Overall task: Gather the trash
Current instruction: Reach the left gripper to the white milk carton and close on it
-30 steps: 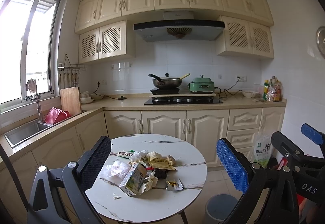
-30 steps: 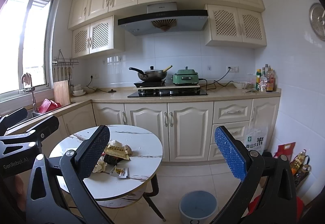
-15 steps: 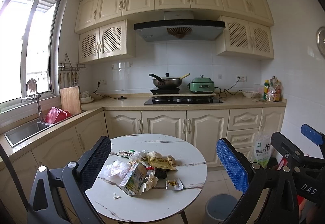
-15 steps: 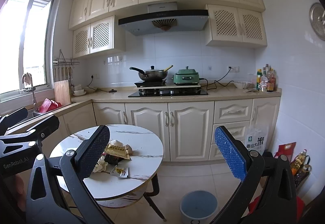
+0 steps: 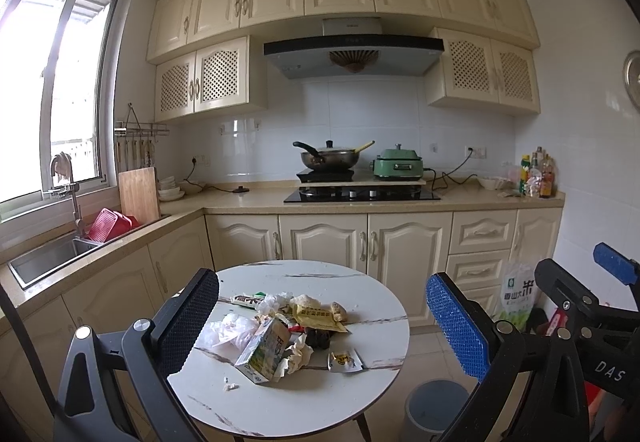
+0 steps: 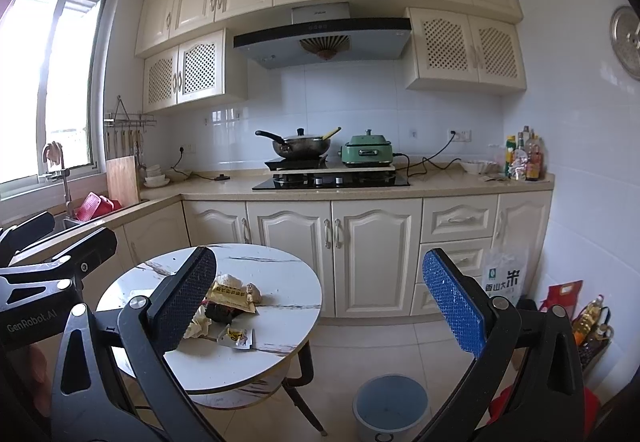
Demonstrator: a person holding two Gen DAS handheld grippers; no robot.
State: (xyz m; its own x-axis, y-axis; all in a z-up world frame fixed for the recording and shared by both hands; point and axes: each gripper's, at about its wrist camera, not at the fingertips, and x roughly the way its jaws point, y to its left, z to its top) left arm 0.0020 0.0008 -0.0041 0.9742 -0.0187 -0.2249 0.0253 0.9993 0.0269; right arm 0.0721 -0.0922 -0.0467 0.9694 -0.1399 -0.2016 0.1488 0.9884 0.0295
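A heap of trash lies on a round white marble table (image 5: 304, 398): a green-and-white carton (image 5: 264, 350), a yellow snack wrapper (image 5: 316, 320), crumpled tissue (image 5: 298, 356), a thin plastic bag (image 5: 228, 330) and a small sachet (image 5: 344, 358). My left gripper (image 5: 324, 326) hangs open above and in front of the heap, holding nothing. My right gripper (image 6: 320, 306) is open too, off to the table's right, above the floor. The wrapper (image 6: 230, 296) and sachet (image 6: 239, 338) also show in the right wrist view. A grey-blue bin (image 6: 390, 408) stands on the floor beside the table (image 6: 280, 282).
Cream cabinets (image 5: 360, 242) and a counter with a hob, a wok (image 5: 330, 157) and a green cooker (image 5: 398, 163) run behind the table. A sink (image 5: 48, 258) is at the left. A rice bag (image 6: 504, 278) and bottles (image 6: 592, 322) stand by the right wall.
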